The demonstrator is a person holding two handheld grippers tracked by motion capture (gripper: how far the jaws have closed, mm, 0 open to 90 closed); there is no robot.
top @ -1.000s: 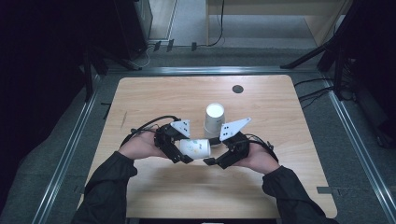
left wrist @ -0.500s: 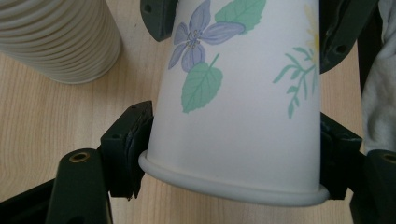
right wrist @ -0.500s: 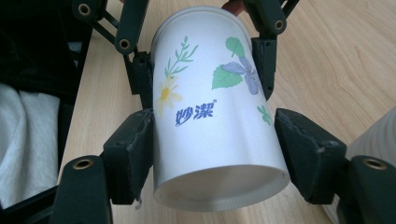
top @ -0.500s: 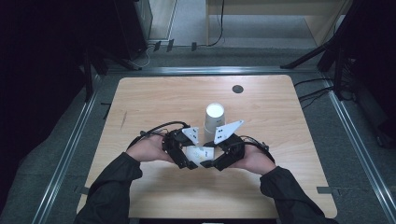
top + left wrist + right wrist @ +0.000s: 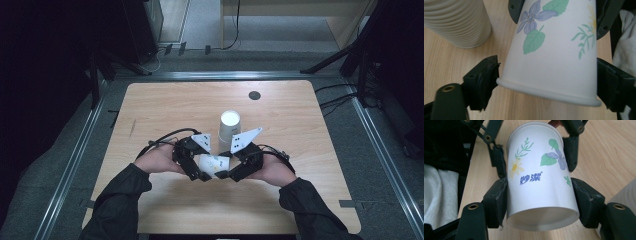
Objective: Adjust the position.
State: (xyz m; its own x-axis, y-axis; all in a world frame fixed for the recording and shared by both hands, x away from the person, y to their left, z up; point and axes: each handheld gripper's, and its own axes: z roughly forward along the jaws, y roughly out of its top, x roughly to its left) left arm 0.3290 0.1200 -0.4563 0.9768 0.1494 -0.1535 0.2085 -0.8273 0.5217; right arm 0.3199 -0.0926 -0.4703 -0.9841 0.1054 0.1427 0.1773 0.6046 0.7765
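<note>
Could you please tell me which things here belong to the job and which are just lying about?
Job: flowered paper cup; right gripper, jaws just closed on it; left gripper, jaws just opened around it; probably cup stack.
Lying about: dark disc on the table.

A pale wooden counter with rounded corners carries the things, its light grain running lengthways. Near its middle stands an upside-down stack of white ribbed paper cups, base up, resting directly on the wood. Toward the far edge, right of centre, a small round dark grommet sits flush in the board. Whether the flowered white paper cup nearer the front edge touches the wood cannot be told.
</note>
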